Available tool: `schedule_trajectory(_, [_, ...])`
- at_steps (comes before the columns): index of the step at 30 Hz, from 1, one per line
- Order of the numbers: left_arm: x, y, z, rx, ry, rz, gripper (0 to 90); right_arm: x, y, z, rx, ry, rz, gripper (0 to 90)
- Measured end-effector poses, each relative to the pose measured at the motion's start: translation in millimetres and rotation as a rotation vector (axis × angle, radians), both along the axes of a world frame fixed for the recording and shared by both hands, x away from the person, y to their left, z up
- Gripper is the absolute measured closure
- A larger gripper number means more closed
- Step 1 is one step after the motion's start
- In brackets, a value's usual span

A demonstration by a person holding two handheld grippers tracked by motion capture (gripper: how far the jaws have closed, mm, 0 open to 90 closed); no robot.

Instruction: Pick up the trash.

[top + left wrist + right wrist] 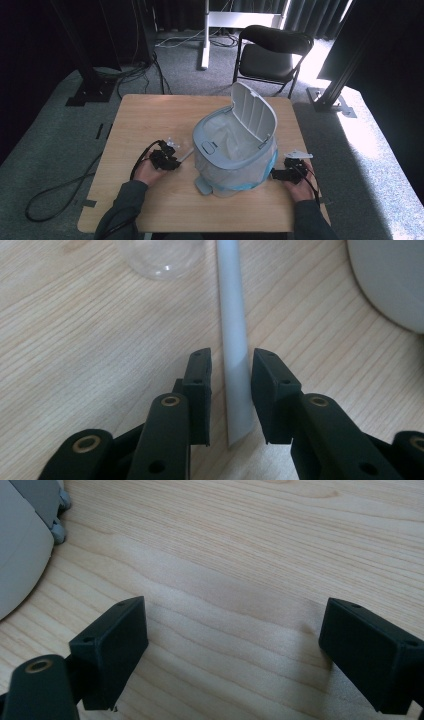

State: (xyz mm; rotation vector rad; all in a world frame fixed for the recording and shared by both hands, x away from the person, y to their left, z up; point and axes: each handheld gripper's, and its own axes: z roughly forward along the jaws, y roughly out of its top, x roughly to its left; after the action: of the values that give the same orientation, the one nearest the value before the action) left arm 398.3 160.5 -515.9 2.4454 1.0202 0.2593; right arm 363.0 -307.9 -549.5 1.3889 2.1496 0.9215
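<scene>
Looking down, we are seeing the left gripper (230, 390) with its jaws standing narrowly on both sides of a white straw (234, 340), small gaps remaining, so not clamping it. The straw is lying flat on the table (150, 115), just beside the grey bin (235, 145). The right gripper (232, 645) is resting wide apart over bare wood near the table's right edge

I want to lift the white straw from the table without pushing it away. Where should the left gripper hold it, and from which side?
Grip the white straw near its cut end, from above, one jaw each side. It lies flat and thin on the table, and the left gripper already straddles it there, not yet pressing.
</scene>
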Motion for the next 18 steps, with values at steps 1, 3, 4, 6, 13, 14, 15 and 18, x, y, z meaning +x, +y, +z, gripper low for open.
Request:
schedule_trajectory(1, [0.0, 0.0, 0.0, 0.0, 0.0, 0.0, 70.3, 0.0, 0.0, 0.0, 0.0, 0.0, 0.0, 11.2])
schedule_trajectory(3, [0.4, -2.0, 1.0, 0.024, 0.002, -0.007, 70.9, 0.0, 0.0, 0.0, 0.0, 0.0, 0.0, 11.2])
schedule_trajectory(4, [0.9, -2.8, 1.6, 0.031, 0.007, -0.01, 71.4, 0.0, 0.0, 0.0, 0.0, 0.0, 0.0, 11.2])
schedule_trajectory(6, [1.9, -4.3, 2.6, 0.042, 0.017, -0.018, 73.2, 0.0, 0.0, 0.0, 0.0, 0.0, 0.0, 11.2])
schedule_trajectory(13, [5.4, -8.8, 5.0, 0.067, 0.051, -0.037, 78.0, 0.0, 0.0, 0.0, 0.0, 0.0, 0.0, 11.2])
schedule_trajectory(14, [5.5, -8.9, 5.1, 0.068, 0.052, -0.037, 78.1, 0.0, 0.0, 0.0, 0.0, 0.0, 0.0, 11.2])
schedule_trajectory(15, [5.5, -9.0, 5.2, 0.069, 0.053, -0.038, 78.3, 0.0, 0.0, 0.0, 0.0, 0.0, 0.0, 11.2])
schedule_trajectory(18, [4.9, -9.4, 5.3, 0.077, 0.044, -0.046, 78.6, 0.0, 0.0, 0.0, 0.0, 0.0, 0.0, 11.2])
